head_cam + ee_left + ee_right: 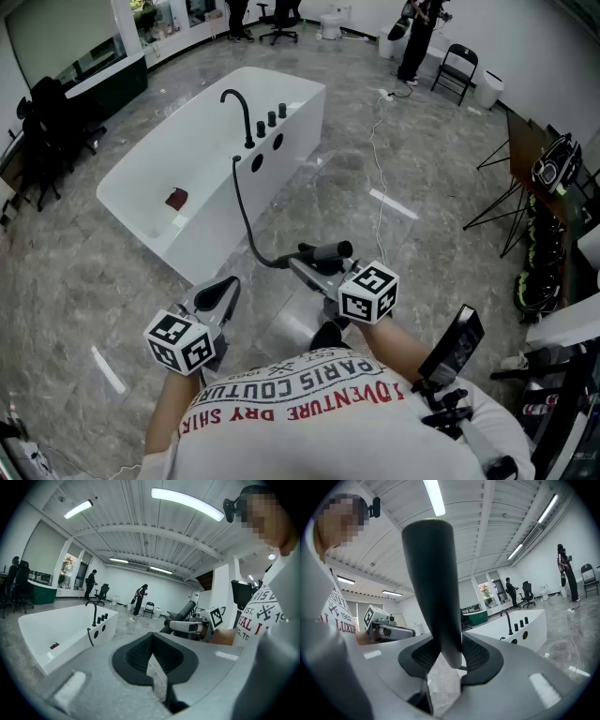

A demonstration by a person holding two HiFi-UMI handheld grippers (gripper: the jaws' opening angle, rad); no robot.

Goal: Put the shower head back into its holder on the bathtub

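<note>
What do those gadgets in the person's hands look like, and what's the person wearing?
Both the left gripper and right gripper are pale grey plastic, with black ribbed pads inside the jaws. Each carries a white cube printed with black square markers. The person wears a white T-shirt with red and dark lettering.

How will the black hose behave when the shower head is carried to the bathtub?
The hose curves loosely from the bathtub to the shower head, so it is probably floppy and will trail behind. Its pull may twist the smooth, round shower head in the right gripper.
</note>
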